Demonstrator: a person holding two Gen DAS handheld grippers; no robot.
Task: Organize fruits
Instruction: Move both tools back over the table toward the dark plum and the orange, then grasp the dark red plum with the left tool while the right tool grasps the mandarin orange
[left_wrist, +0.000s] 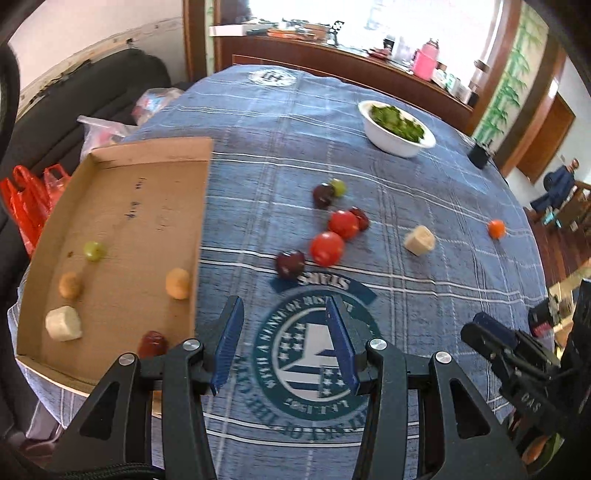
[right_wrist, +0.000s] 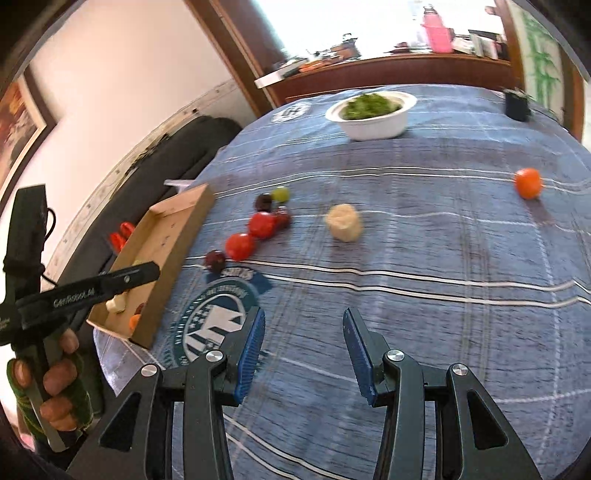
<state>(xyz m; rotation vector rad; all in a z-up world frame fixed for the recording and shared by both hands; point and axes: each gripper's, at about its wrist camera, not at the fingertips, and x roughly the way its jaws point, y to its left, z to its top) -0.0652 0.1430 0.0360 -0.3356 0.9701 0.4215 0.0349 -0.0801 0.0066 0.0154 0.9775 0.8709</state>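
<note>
Currently, tray: cardboard tray (left_wrist: 122, 221) at the table's left edge, already holding a few pieces, likely the collection spot.
Loose fruit: red tomato (left_wrist: 327, 248) cluster mid-cloth; orange fruit (right_wrist: 528, 182) well apart.
Left gripper (left_wrist: 284, 345): released, empty, beside the tray.
Right gripper (right_wrist: 304, 352): released, empty, aimed toward the loose fruit.
</note>
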